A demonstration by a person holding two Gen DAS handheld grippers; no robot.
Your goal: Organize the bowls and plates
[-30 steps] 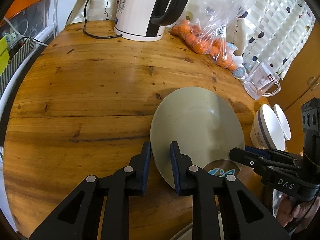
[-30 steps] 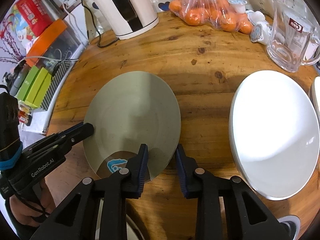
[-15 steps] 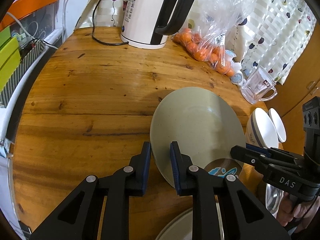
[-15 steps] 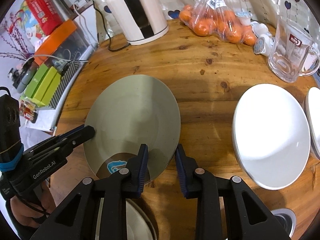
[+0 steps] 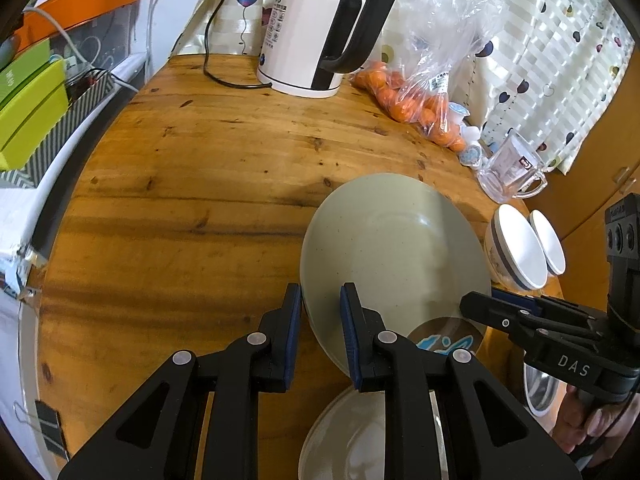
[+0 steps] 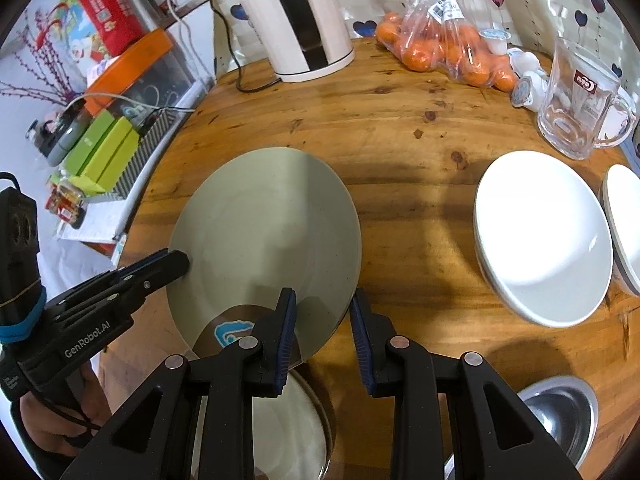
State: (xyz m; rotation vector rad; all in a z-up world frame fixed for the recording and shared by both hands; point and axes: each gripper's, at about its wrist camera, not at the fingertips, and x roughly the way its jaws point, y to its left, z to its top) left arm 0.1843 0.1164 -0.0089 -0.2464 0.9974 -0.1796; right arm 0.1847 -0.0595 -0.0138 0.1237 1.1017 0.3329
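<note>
The grey-green plate (image 5: 394, 248) is held above the wooden table (image 5: 192, 184), carried between two grippers, with another pale plate (image 5: 344, 436) directly beneath it. It looks like glazed ceramic — stiff, fairly heavy for its thickness, smooth enough to slip and certain to chip if dropped. The rim is the only sensible place to take it, and that is where both tools sit.

The left gripper (image 5: 320, 320) straddles the near left rim, its blue-padded fingers (image 5: 349, 328) one on each face of the plate; the jaws look narrowly set and pinching the edge. The right gripper (image 6: 323, 320) straddles the opposite rim, but its jaws stand noticeably wider, and whether the pads actually bite the plate I cannot tell.

Two opposed rim holds keep the disc level; a one-sided grip would likely let it tilt and slide.

Further out stand two white bowls (image 6: 540, 236) to the right, a steel bowl (image 6: 560, 404) near the table edge, a glass mug (image 6: 580, 100), a bag of oranges (image 6: 444, 48) and a white kettle (image 5: 316, 36).
</note>
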